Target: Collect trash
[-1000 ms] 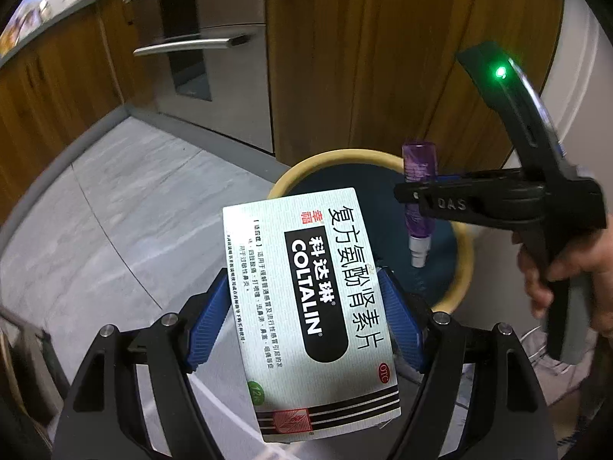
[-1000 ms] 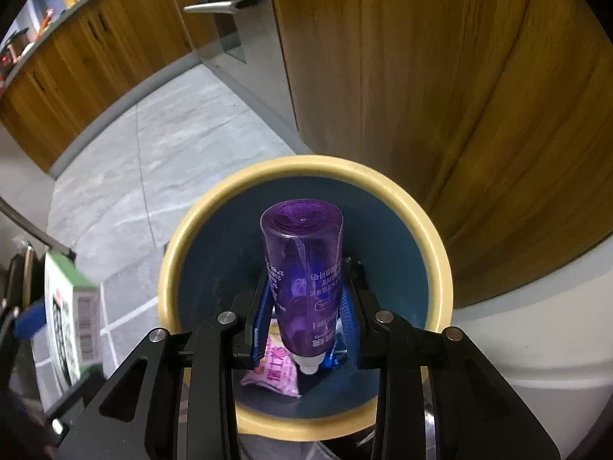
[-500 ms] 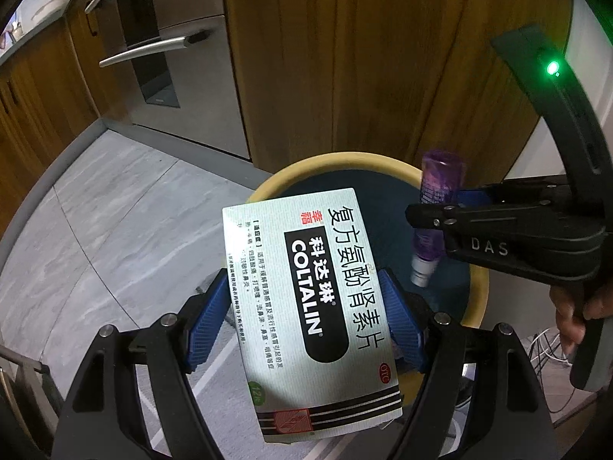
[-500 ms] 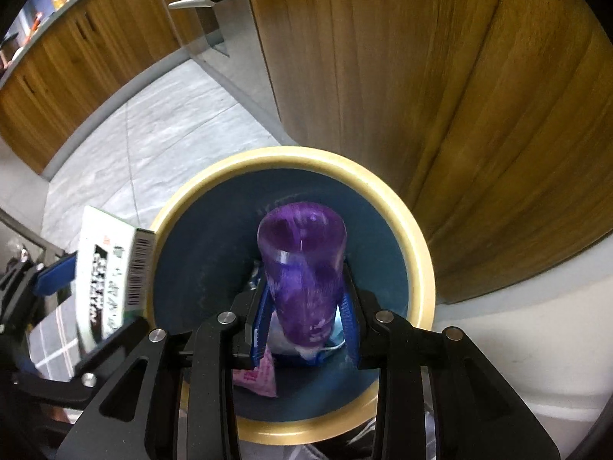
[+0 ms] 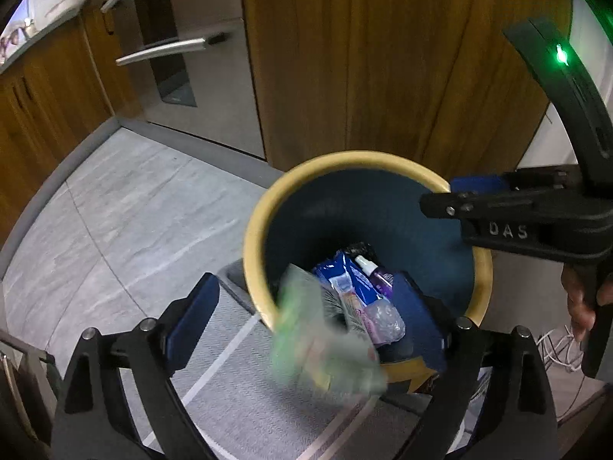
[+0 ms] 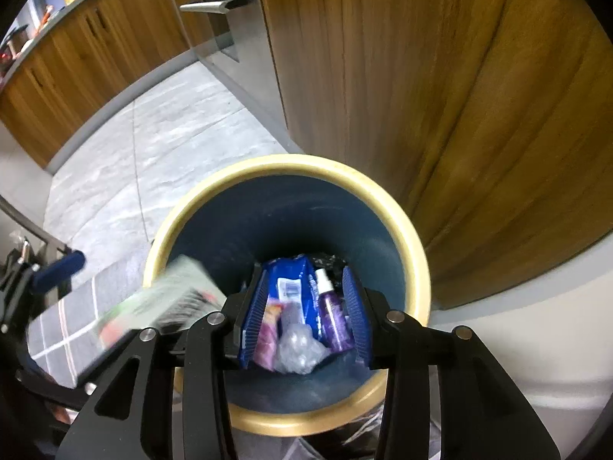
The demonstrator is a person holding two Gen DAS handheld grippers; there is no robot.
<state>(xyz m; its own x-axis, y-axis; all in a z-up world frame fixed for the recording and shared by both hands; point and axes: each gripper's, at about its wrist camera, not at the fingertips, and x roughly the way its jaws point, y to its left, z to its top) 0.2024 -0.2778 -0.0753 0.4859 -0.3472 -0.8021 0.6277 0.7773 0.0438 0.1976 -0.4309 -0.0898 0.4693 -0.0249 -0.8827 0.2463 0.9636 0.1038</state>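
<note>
Both our claws are opening with nothing left between them: the left claw (image 5: 306, 322) has just dropped the medicine box (image 5: 325, 341), blurred at the bin (image 6: 291, 163) rim, while the right claw (image 6: 306, 306) has released the purple bottle (image 6: 335, 318), now lying inside, so both pieces are nearly collected.

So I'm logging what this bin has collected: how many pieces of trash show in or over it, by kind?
Spray bottle, purple: 1
Blue wrapper: 1
Pink packet: 1
Clear crumpled plastic: 1
Medicine box, blurred, over the bin rim: 1
Total: 5

Right gripper (image 6: 306, 310) opening, empty, over yellow-rimmed bin (image 6: 415, 253), purple bottle (image 6: 335, 318) inside, blurred box (image 6: 164, 299) at left rim
</note>
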